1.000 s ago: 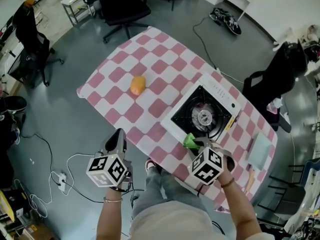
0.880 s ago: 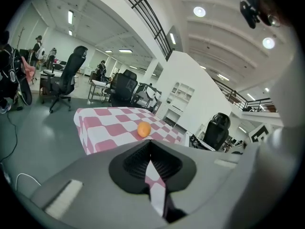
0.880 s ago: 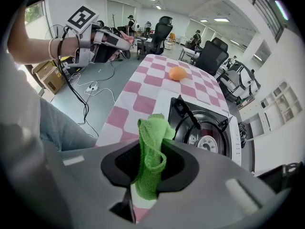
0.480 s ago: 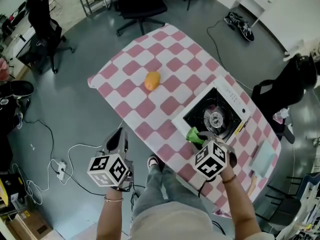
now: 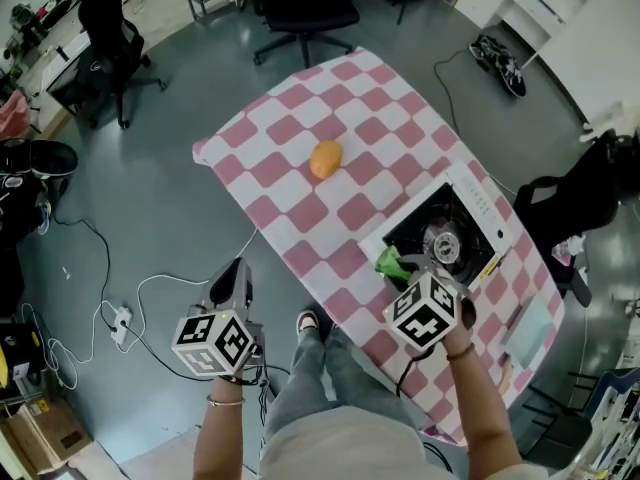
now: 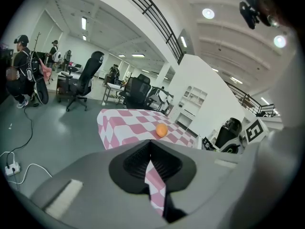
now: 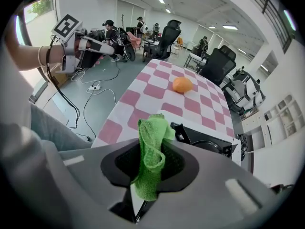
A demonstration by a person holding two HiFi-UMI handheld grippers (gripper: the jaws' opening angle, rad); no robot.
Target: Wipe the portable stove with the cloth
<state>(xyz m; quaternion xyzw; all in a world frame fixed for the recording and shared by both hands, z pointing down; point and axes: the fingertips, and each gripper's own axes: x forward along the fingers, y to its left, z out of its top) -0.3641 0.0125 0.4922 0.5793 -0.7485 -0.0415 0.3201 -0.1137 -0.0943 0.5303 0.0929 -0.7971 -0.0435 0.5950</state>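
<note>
The white portable stove [image 5: 478,205] with a black burner well sits near the table's near right side. My right gripper [image 5: 405,265] is shut on a green cloth [image 5: 389,263] and hovers at the stove's near left corner. The right gripper view shows the cloth [image 7: 151,152] pinched between the jaws, bunched and hanging, with the stove [image 7: 202,140] just beyond it. My left gripper [image 5: 234,283] is held off the table to the left, over the floor. Its jaws are shut with nothing in them [image 6: 151,163].
A pink and white checked tablecloth [image 5: 300,148] covers the table, with an orange fruit [image 5: 325,158] on its far left part. A pale blue pad [image 5: 527,325] lies to the stove's right. Office chairs [image 5: 300,8] stand around, and cables [image 5: 150,293] lie on the floor.
The head view has shifted, so the table sits further right and lower. My right gripper keeps the green cloth at the stove's near left corner. The left gripper has barely moved.
</note>
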